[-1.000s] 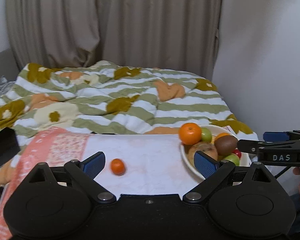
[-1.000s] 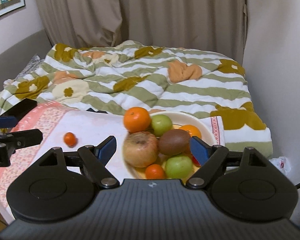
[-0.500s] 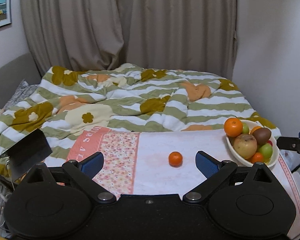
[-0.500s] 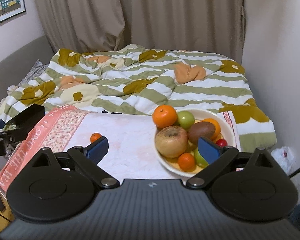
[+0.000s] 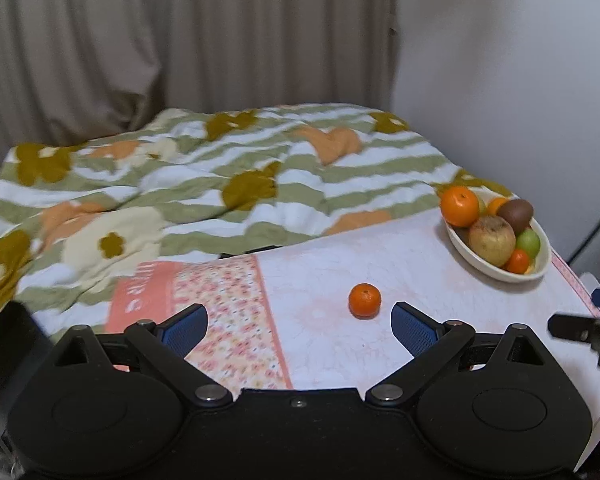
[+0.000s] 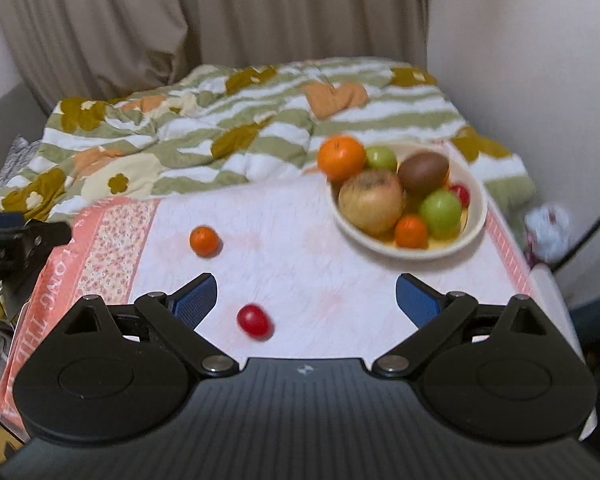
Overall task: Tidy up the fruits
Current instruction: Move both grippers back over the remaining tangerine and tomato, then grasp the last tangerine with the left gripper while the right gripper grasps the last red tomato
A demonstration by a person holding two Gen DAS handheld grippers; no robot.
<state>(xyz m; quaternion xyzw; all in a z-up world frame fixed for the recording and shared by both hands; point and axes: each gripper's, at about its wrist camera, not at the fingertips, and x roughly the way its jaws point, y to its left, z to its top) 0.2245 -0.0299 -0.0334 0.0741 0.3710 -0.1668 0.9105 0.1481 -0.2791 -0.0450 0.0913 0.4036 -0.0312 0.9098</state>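
Observation:
A cream bowl (image 6: 476, 216) (image 5: 540, 268) at the table's far right holds several fruits: a big orange (image 6: 341, 158), a brownish apple (image 6: 371, 201), a kiwi (image 6: 423, 173), green apples and a small mandarin. A loose small mandarin (image 5: 364, 300) (image 6: 205, 241) lies mid-table. A small red tomato (image 6: 253, 320) lies near the front edge. My left gripper (image 5: 300, 326) is open, the mandarin just beyond its span. My right gripper (image 6: 306, 300) is open above the table, the tomato near its left finger, untouched.
The table carries a white cloth with a pink floral border (image 6: 100, 248). Behind it lies a bed with a green-striped flowered quilt (image 5: 204, 184), then curtains and a white wall. A crumpled bag (image 6: 548, 228) sits on the floor at right.
Both grippers pulled back from the bowl and sank a little. The bowl now sits farther off, and the red tomato came into the right wrist view.

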